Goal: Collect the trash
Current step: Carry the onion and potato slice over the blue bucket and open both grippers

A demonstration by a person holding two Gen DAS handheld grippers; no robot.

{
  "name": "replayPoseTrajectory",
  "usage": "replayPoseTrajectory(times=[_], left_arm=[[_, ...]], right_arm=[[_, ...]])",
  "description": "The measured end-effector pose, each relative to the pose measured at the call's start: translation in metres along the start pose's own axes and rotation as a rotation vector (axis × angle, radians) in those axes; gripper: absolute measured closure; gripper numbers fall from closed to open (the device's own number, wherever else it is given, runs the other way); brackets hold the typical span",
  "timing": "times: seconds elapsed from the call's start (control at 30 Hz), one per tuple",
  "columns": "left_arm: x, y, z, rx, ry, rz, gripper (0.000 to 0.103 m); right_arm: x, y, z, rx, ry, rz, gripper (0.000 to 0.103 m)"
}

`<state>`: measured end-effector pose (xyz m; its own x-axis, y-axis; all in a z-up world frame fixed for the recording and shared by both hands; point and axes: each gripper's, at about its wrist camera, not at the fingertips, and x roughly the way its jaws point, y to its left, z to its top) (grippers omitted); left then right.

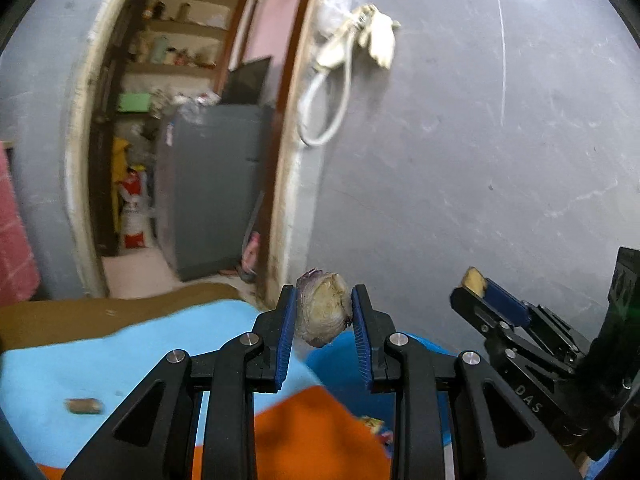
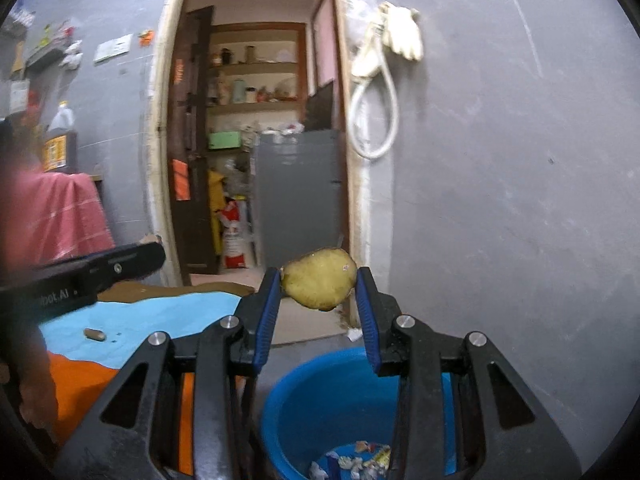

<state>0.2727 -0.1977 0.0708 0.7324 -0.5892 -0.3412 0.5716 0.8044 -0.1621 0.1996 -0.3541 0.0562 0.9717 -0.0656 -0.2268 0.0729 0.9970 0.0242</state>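
Grey wall (image 2: pixel 500 160) ahead of both tongs, w/ an open doorway (image 2: pixel 256 140) ahead-left; grey cabinet (image 2: pixel 298 188) and shelves (image 2: pixel 256 68) inside it. White hose loop (image 2: pixel 374 120) and a glove (image 2: pixel 404 34) hang on the wall above the tips. Nothing stands btw tongs and bucket.

Blue bucket (image 2: pixel 320 400) sits below and just beyond the right tongs (image 2: pixel 318 280), scraps of wrappers (image 2: pixel 352 460) in its bottom. Blue cloth (image 2: pixel 160 316) and orange cloth (image 2: pixel 88 380) lie below-left of both tongs; a small brown bit (image 2: pixel 94 334) rests on the blue cloth, well left of the tips.

Left tongs (image 1: pixel 324 308): clamped on a purple-skinned onion piece (image 1: pixel 322 306), both blue pads touching it, held in the air above the bucket rim (image 1: pixel 340 356). Pointing roughly level, slightly down.

Right tongs: clamped on a yellow potato piece (image 2: pixel 320 280), pads pressing both sides, held above and a bit short of the bucket's far rim. Also near level, slightly down. In the left cam it shows at right (image 1: pixel 474 284), tip angled up-left, beside the left tongs, apart.
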Motion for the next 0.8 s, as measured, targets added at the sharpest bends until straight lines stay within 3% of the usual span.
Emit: replayPoseTrajectory(times=[0.13, 0.37, 0.6, 0.67, 0.73, 0.8], left_arm=[[0.033, -0.02, -0.006, 0.005, 0.102, -0.027, 0.079], [0.084, -0.021, -0.025, -0.058, 0.278, -0.063, 0.079], [0.097, -0.016, -0.035, -0.088, 0.336, -0.082, 0.077], [0.097, -0.015, -0.034, -0.099, 0.338, -0.081, 0.065], [0.091, -0.014, -0.034, -0.117, 0.322, -0.081, 0.061], [0.084, -0.011, -0.034, -0.128, 0.312, -0.077, 0.061]], right_arm=[[0.011, -0.021, -0.007, 0.041, 0.066, -0.044, 0.046], [0.029, -0.054, -0.025, 0.131, 0.191, -0.053, 0.046], [0.042, -0.059, -0.033, 0.151, 0.271, -0.034, 0.044], [0.038, -0.06, -0.034, 0.153, 0.27, -0.035, 0.042], [0.036, -0.061, -0.033, 0.159, 0.261, -0.042, 0.031], [0.035, -0.063, -0.032, 0.168, 0.248, -0.047, 0.026]])
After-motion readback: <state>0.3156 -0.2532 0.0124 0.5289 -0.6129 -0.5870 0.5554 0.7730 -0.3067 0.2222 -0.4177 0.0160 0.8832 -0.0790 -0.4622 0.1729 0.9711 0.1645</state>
